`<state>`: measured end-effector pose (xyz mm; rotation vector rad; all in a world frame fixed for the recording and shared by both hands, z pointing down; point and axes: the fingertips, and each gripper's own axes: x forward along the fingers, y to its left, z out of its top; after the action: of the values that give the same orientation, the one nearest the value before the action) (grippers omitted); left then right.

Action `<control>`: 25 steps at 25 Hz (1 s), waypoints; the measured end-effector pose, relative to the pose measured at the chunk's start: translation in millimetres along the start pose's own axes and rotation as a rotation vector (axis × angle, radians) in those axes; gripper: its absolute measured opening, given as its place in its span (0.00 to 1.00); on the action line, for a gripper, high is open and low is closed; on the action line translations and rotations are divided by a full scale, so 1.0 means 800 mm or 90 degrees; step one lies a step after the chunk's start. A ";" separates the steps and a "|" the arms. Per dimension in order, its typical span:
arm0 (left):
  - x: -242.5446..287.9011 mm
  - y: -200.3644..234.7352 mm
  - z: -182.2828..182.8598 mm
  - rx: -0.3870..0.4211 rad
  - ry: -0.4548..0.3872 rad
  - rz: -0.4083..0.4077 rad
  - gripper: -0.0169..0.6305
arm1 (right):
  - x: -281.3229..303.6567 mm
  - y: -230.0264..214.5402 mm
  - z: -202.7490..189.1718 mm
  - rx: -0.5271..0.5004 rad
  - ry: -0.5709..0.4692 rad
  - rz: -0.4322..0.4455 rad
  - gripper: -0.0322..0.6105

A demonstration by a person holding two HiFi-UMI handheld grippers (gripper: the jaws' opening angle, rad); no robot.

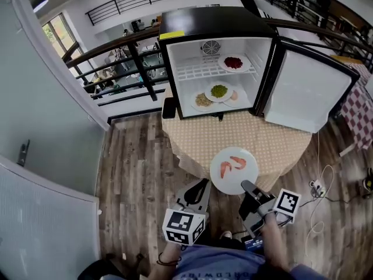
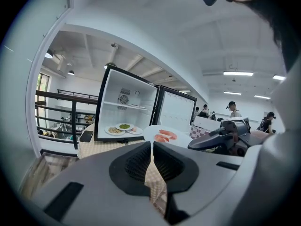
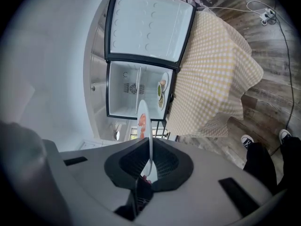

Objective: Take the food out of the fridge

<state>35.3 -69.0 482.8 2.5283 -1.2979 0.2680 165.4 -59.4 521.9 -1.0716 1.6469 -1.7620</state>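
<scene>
A small black fridge stands open on a table with a checked cloth. On its upper shelf lies a plate of red food. On its floor sit three plates: green food, beige food and pink food. My right gripper is shut on the near rim of a white plate of shrimp, held over the table's front edge; the right gripper view shows that plate edge-on between the jaws. My left gripper is shut and empty beside it.
The fridge door hangs open to the right. A dark phone lies on the table left of the fridge. A black railing runs behind. A power strip and cables lie on the wooden floor at right.
</scene>
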 end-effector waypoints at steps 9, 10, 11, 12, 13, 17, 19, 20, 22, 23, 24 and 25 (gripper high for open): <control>-0.040 -0.067 -0.030 0.009 0.006 0.031 0.06 | -0.064 -0.018 -0.019 -0.007 0.034 0.008 0.09; -0.044 -0.071 -0.032 0.011 0.007 0.037 0.06 | -0.066 -0.018 -0.022 -0.009 0.040 0.010 0.09; -0.049 -0.074 -0.033 0.013 0.008 0.043 0.06 | -0.068 -0.018 -0.026 -0.010 0.046 0.012 0.09; -0.054 -0.076 -0.034 0.015 0.008 0.049 0.06 | -0.070 -0.018 -0.030 -0.009 0.053 0.015 0.09; -0.059 -0.078 -0.034 0.017 0.007 0.055 0.06 | -0.072 -0.018 -0.034 -0.007 0.059 0.018 0.09; -0.079 -0.081 -0.034 0.026 0.003 0.084 0.06 | -0.074 -0.016 -0.046 -0.007 0.080 0.030 0.09; -0.091 -0.083 -0.038 0.026 0.004 0.098 0.06 | -0.075 -0.016 -0.053 -0.006 0.091 0.034 0.09; -0.097 -0.084 -0.040 0.024 0.004 0.104 0.06 | -0.076 -0.016 -0.057 -0.007 0.097 0.035 0.09; -0.106 -0.086 -0.044 0.021 0.004 0.113 0.06 | -0.076 -0.017 -0.066 -0.013 0.111 0.035 0.09; -0.110 -0.087 -0.046 0.020 0.004 0.116 0.06 | -0.075 -0.017 -0.070 -0.015 0.117 0.036 0.09; -0.112 -0.088 -0.047 0.020 0.004 0.118 0.06 | -0.075 -0.017 -0.073 -0.017 0.123 0.036 0.09; -0.114 -0.089 -0.048 0.021 0.004 0.119 0.06 | -0.075 -0.017 -0.075 -0.018 0.126 0.037 0.09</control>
<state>39.6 53.0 480.2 2.4319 -1.5426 0.3377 152.6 25.5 525.5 -0.8754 1.8068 -1.8618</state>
